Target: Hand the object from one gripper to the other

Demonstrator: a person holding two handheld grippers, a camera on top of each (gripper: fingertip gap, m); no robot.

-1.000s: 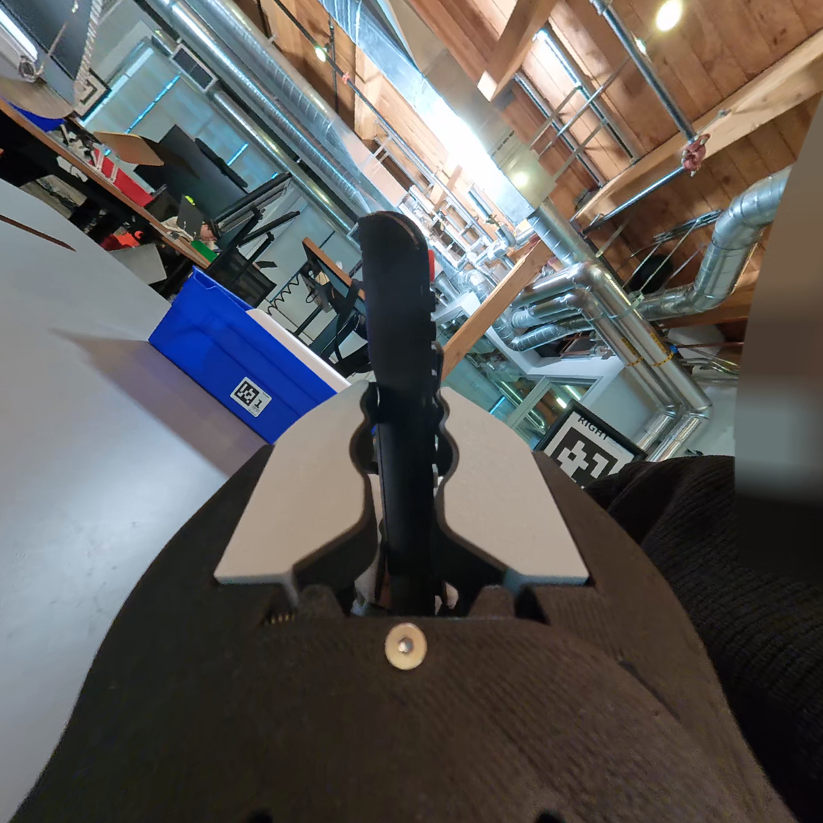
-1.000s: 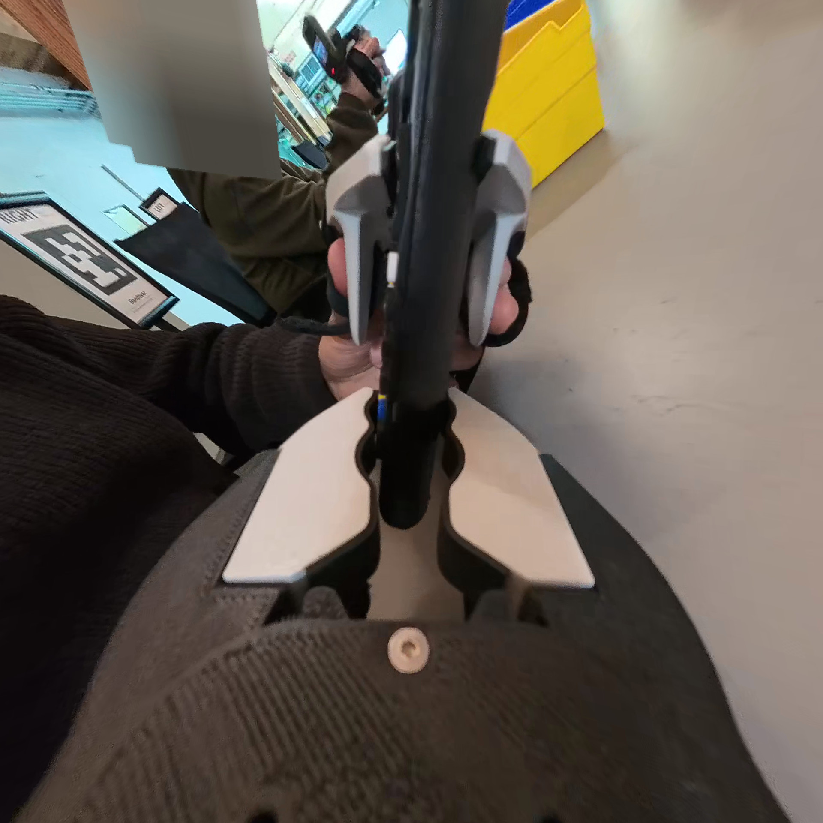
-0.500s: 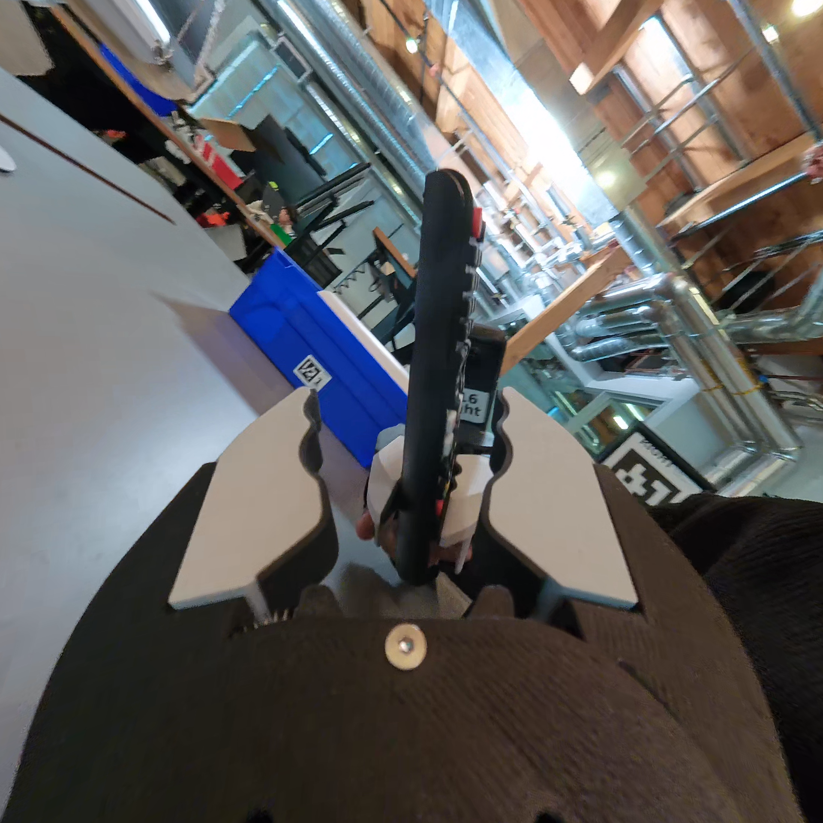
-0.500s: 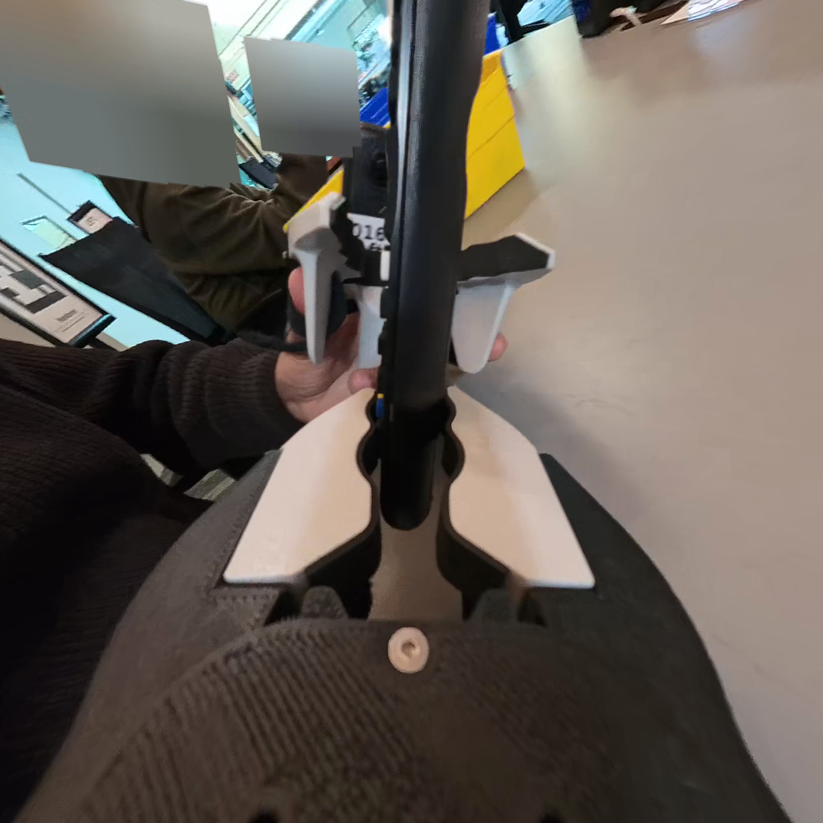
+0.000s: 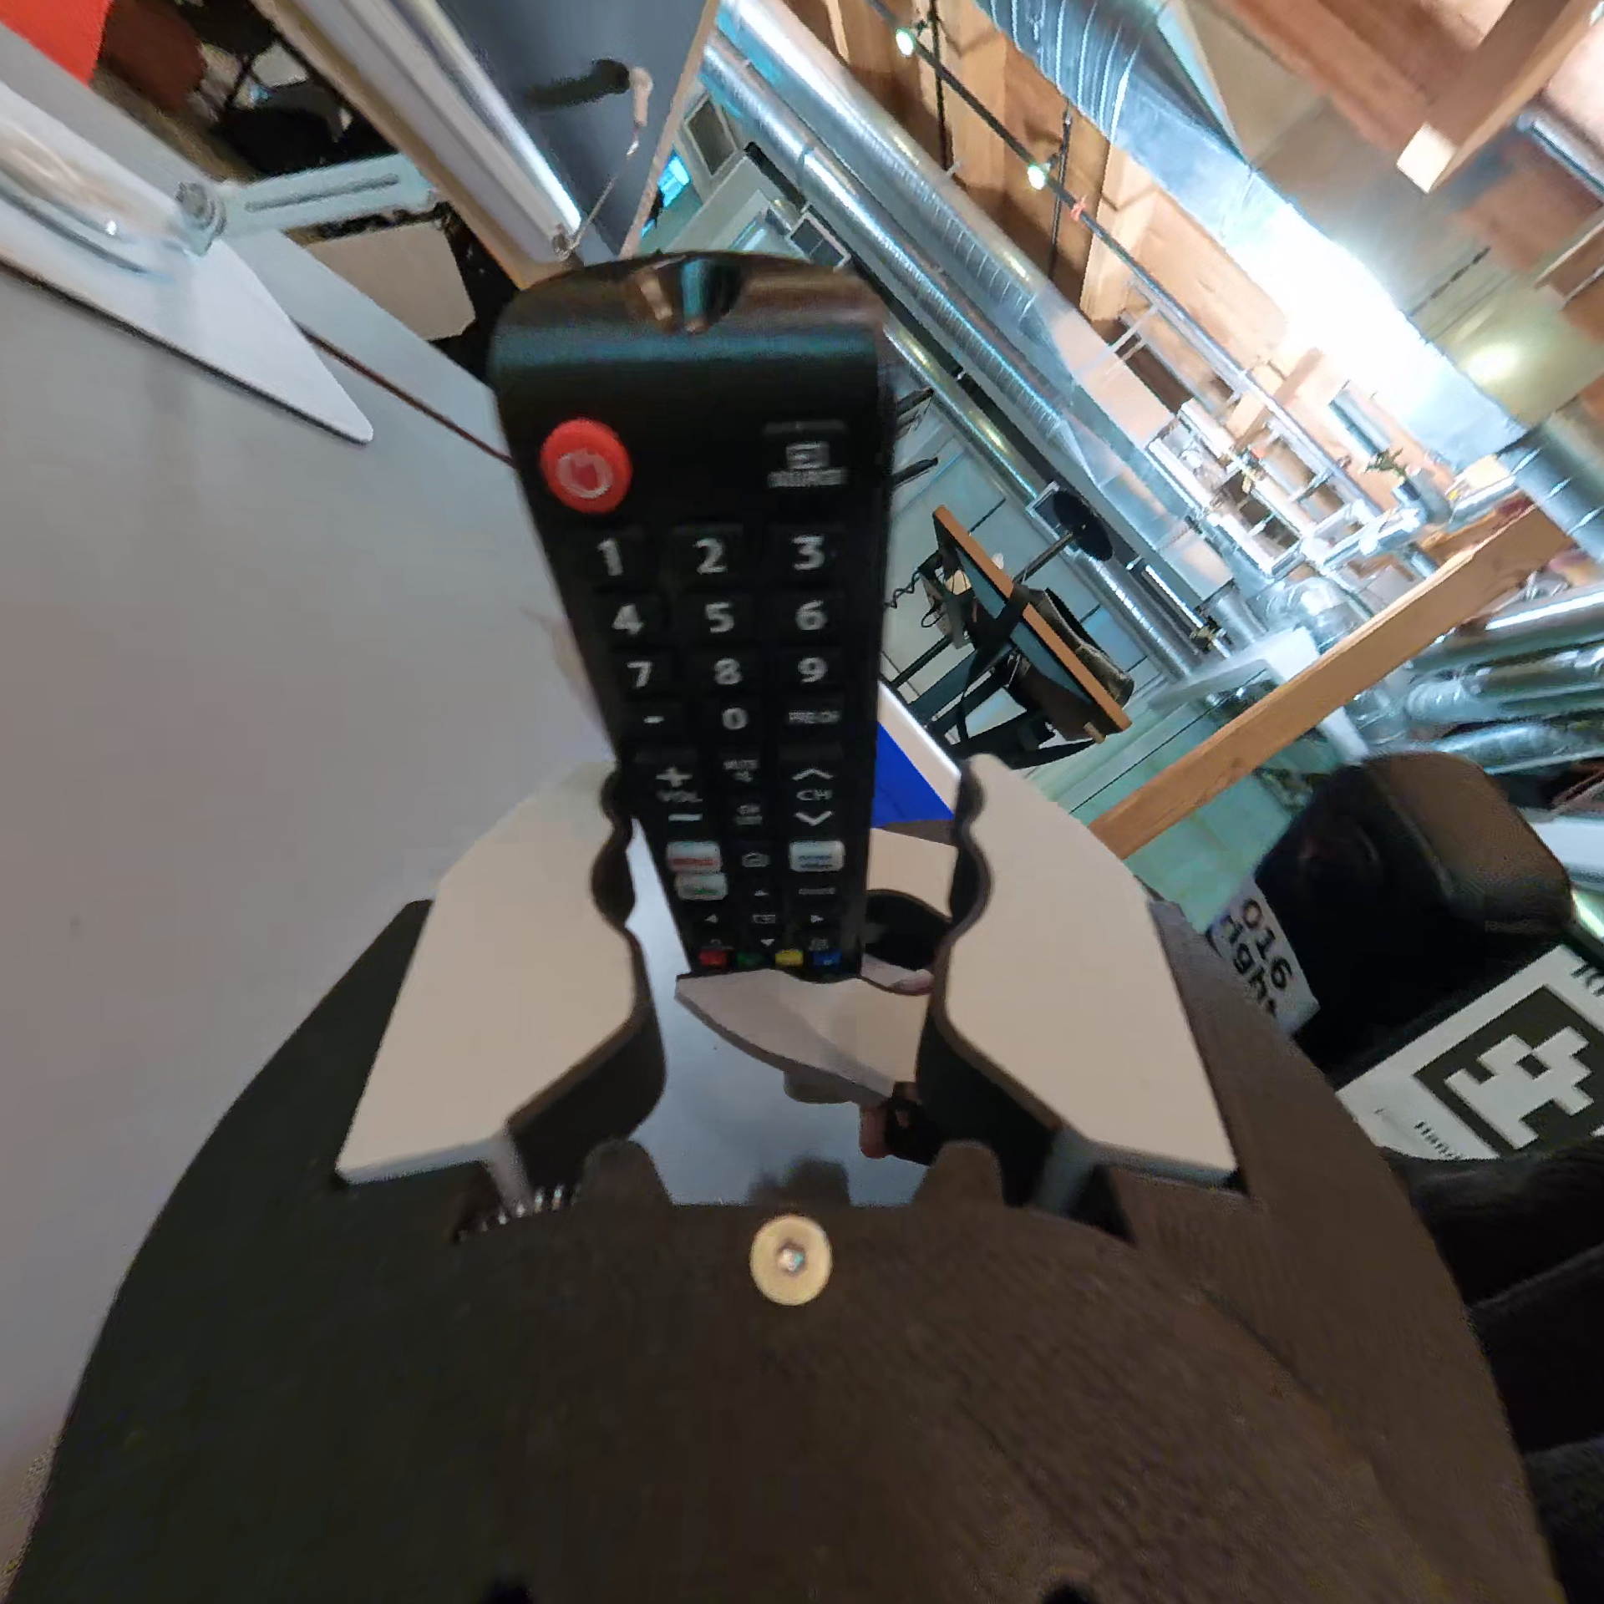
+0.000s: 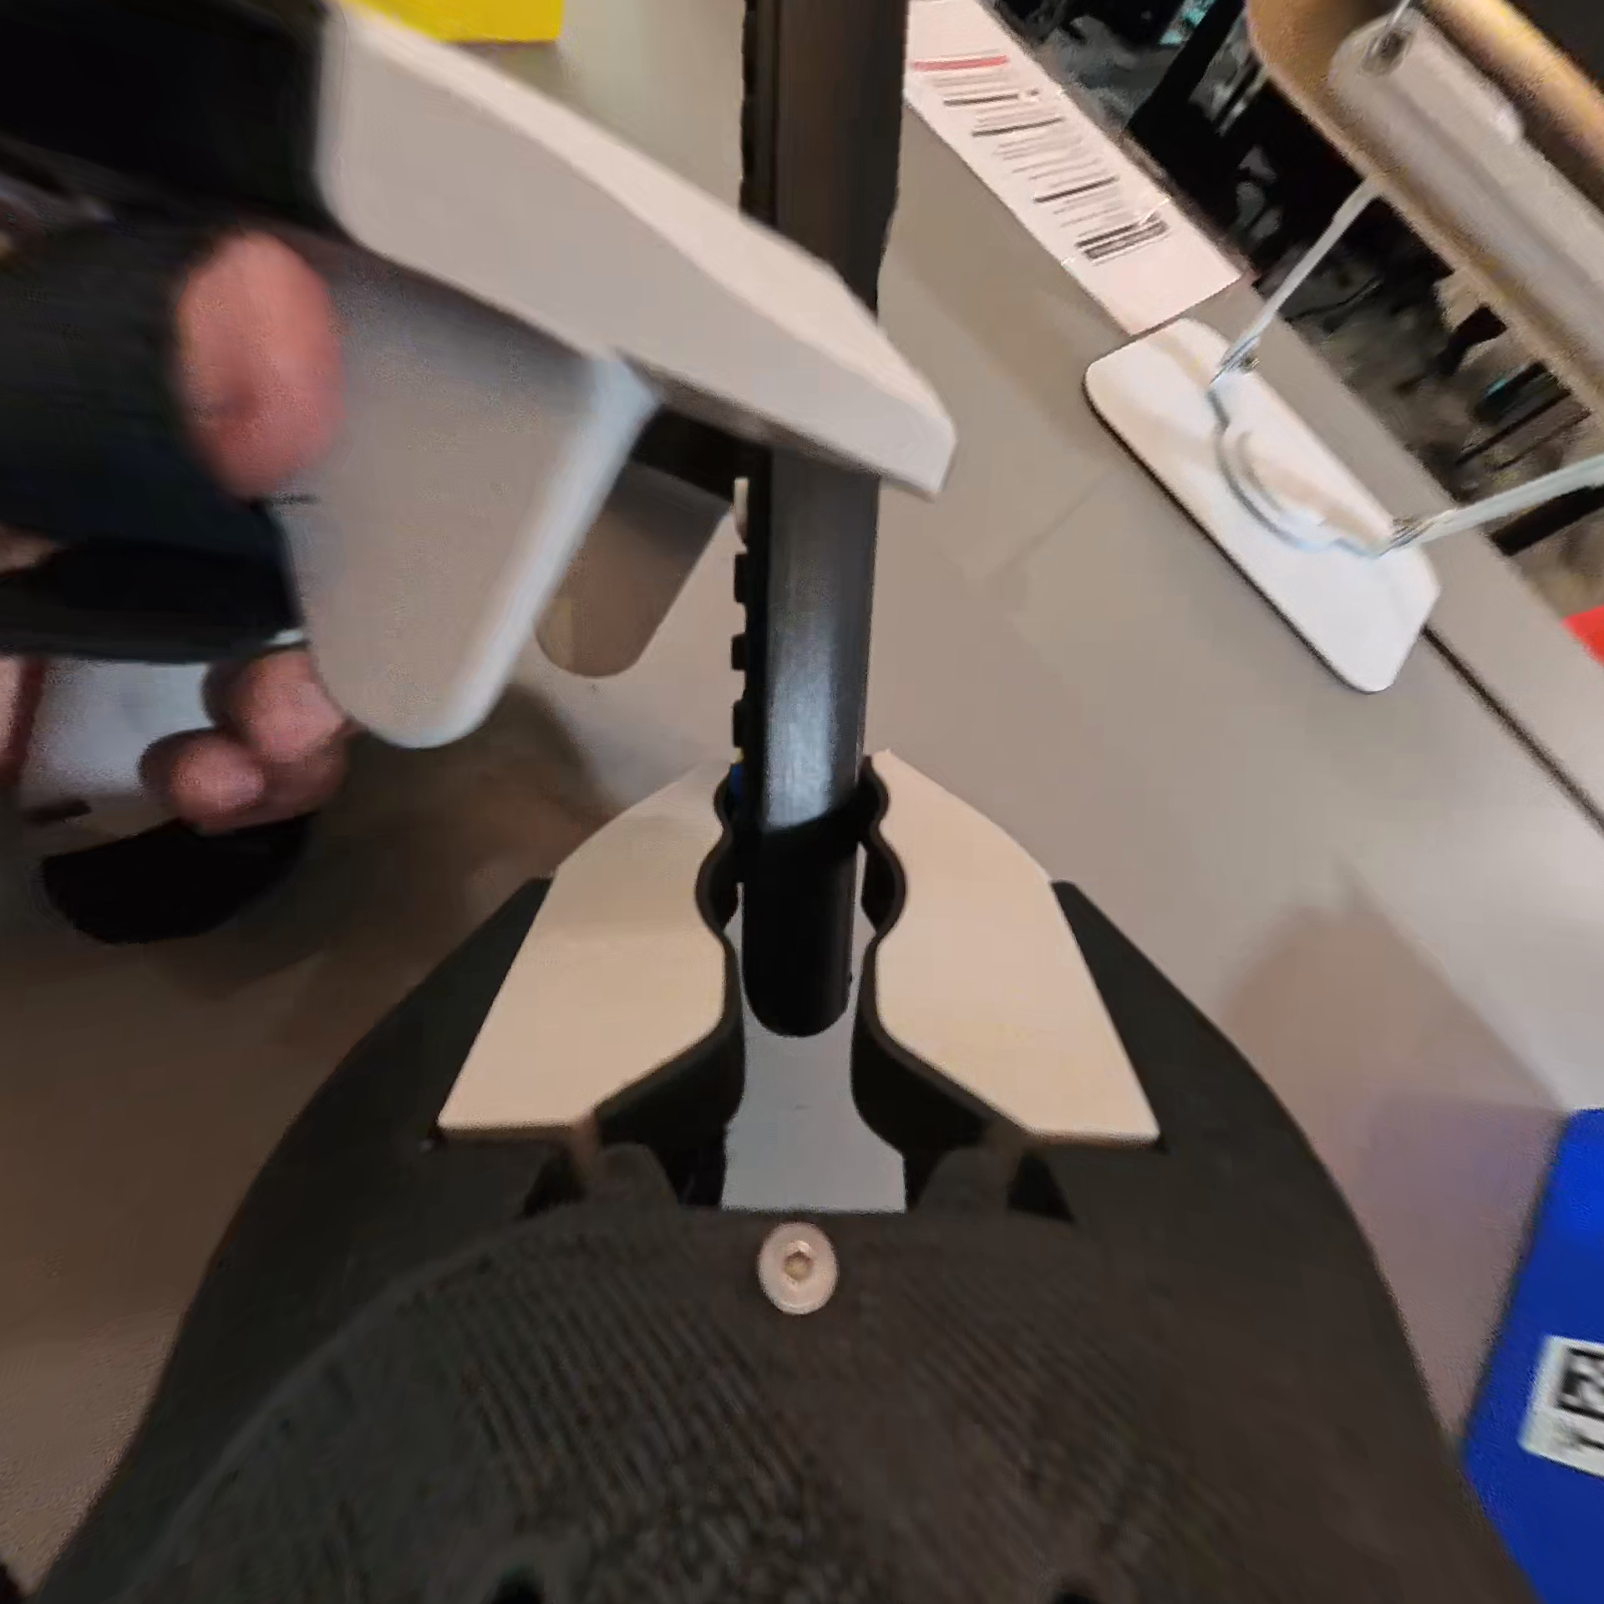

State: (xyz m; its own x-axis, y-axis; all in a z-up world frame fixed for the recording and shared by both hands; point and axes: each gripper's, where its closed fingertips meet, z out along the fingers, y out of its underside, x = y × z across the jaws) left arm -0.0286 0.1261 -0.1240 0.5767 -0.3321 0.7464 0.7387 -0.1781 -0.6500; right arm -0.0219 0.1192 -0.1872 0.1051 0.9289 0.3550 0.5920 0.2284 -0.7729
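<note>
Right gripper pinches the lower end of the remote control; left gripper is spread, jaws clear of the remote; risk: the single end grip lets the remote pivot or slip; its long axis runs along the right fingers, button face toward the left camera

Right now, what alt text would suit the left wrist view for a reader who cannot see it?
A black remote stands upright, buttons facing the camera, between the fingers of the open left gripper, which do not touch it. The right gripper's pale finger crosses the remote's lower end. A grey table lies left; ceiling pipes run behind.
</note>
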